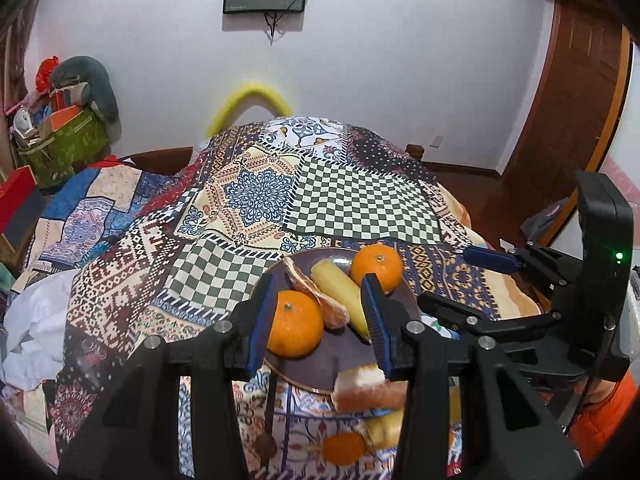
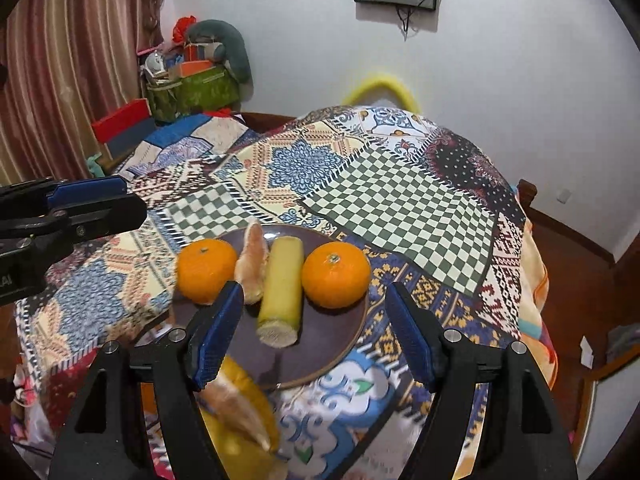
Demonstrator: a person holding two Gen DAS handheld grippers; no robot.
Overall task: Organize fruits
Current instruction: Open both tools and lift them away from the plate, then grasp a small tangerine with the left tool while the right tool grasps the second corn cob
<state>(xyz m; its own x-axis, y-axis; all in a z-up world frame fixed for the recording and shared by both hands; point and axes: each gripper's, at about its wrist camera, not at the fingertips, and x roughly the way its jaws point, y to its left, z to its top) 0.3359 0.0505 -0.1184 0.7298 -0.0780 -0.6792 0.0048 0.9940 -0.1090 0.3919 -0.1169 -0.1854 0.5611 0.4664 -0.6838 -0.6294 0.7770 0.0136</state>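
Note:
A dark purple plate (image 2: 332, 336) lies on a patchwork cloth. On it are a left orange (image 2: 207, 270), a pale peeled wedge (image 2: 251, 266), a yellow-green cut piece (image 2: 281, 288) and a right orange (image 2: 336, 274). In the left wrist view the plate (image 1: 320, 364) holds the same near orange (image 1: 295, 324), wedge (image 1: 320, 296), yellow piece (image 1: 340, 294) and far orange (image 1: 377, 267). My left gripper (image 1: 320, 320) is open, its jaws on either side of the near orange. My right gripper (image 2: 316, 332) is open over the plate's near edge. More fruit pieces (image 1: 366, 390) lie blurred below.
The patchwork cloth (image 2: 392, 196) covers a raised surface that falls away on all sides. The right gripper body (image 1: 560, 292) is beside the plate on the right. Boxes and a green bag (image 2: 192, 92) stand at the back left. A wooden door (image 1: 572, 112) is at right.

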